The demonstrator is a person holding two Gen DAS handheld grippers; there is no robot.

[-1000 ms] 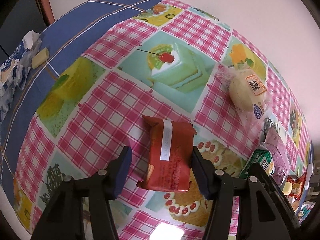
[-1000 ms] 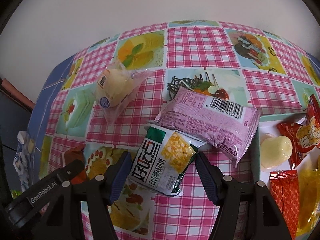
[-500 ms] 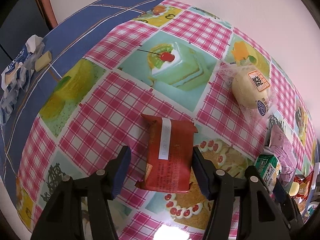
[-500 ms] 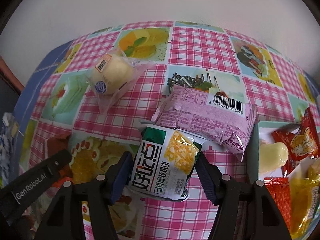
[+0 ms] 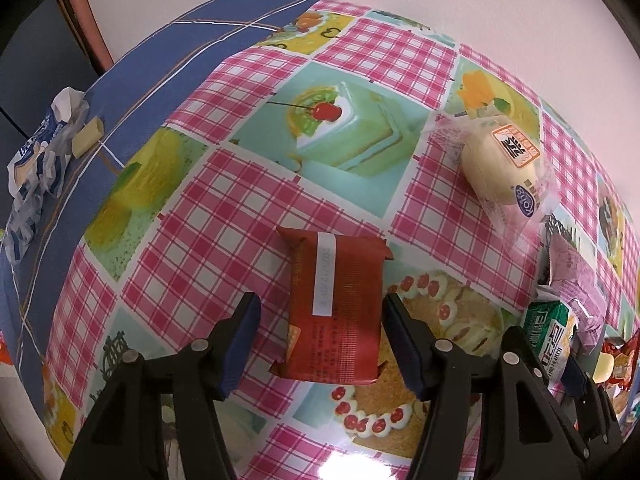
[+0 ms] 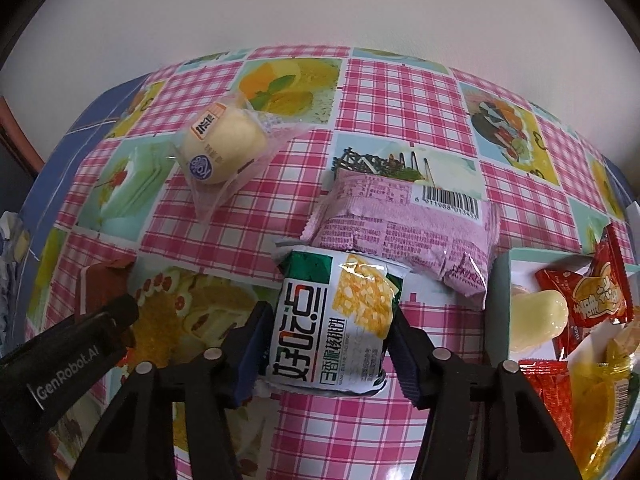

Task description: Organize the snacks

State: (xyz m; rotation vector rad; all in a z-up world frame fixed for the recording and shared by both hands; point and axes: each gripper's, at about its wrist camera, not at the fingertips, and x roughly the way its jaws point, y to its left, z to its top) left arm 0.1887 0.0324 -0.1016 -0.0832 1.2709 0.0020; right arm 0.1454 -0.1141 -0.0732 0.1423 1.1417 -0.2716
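A worktop [image 5: 248, 216] under a checked cloth printed with cakes stands against a pale wall. Near its middle the green-and-white snack packet [image 6: 334, 320] is pinched by the right tongs [image 6: 328, 344], whose jaws have just been closing onto its sides. To the left, the red packet [image 5: 336, 312] lies flat between the spread left tongs [image 5: 320, 340], one pad touching its right edge, the other apart. Just behind lie a pink packet [image 6: 404, 224] and, farther left, a wrapped bun [image 6: 222, 146]. At the right, a tray [image 6: 498, 292] already holds several snacks; four are judged left to sort. Compared with a second ago, the packets are unmoved.
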